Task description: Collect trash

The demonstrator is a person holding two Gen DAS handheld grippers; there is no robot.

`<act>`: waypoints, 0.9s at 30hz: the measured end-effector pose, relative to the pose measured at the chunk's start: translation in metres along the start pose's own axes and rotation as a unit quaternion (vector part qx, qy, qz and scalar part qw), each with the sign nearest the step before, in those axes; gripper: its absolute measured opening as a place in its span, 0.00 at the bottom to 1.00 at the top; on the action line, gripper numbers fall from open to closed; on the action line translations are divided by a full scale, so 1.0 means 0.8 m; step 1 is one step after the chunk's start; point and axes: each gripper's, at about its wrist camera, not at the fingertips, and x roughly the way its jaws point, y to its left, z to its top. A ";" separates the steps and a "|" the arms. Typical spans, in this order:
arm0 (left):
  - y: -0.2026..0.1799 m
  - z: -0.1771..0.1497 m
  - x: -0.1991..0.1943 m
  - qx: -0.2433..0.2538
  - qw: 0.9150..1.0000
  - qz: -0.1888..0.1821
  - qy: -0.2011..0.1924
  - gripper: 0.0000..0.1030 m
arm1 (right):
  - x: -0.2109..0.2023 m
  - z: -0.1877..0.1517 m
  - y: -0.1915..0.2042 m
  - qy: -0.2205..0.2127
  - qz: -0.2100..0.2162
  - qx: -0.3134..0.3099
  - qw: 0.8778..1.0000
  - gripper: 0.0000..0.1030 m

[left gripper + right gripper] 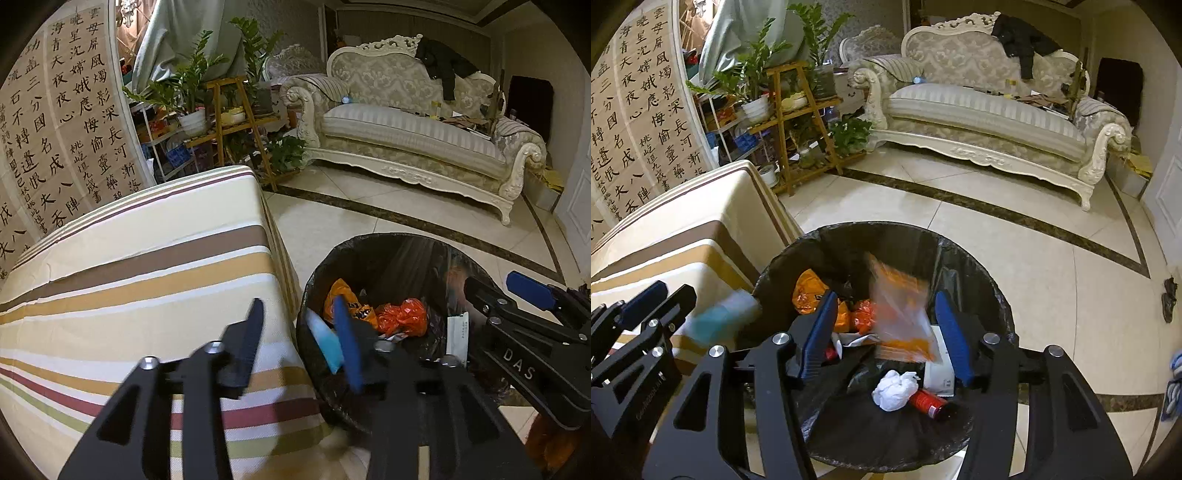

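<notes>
A black-lined trash bin [979, 273] stands on the floor beside the table; it also shows in the left wrist view [399, 251]. It holds orange bags [400, 315], a white tissue ball [895, 389] and a red can [929, 402]. My right gripper [888, 332] is open above the bin, and a blurred clear-and-orange plastic bag [905, 314] is in mid-air between its fingers. My left gripper [301, 339] is open at the bin's left rim, with a blurred light blue and white packet [327, 341] loose beside its right finger; the packet shows in the right wrist view [720, 317] too.
A table with a striped cloth [129, 288] stands left of the bin. An ornate sofa [417, 129] and a plant stand [229, 122] are across the tiled floor [1034, 258]. A calligraphy sheet [55, 129] hangs at left. A dark scrap [1169, 299] lies on the floor at right.
</notes>
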 end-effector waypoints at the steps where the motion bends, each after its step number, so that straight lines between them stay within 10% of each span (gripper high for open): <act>1: -0.001 0.000 0.001 0.001 1.000 0.000 0.001 0.41 | 0.000 0.000 -0.001 0.000 0.000 0.001 1.000 0.52; 12: 0.001 -0.004 -0.015 -0.008 1.000 0.003 -0.010 0.68 | -0.012 -0.010 -0.009 -0.001 0.000 0.011 1.000 0.54; 27: 0.023 -0.031 -0.068 -0.024 0.999 0.019 -0.037 0.77 | -0.062 -0.034 0.003 -0.019 0.018 0.000 1.000 0.60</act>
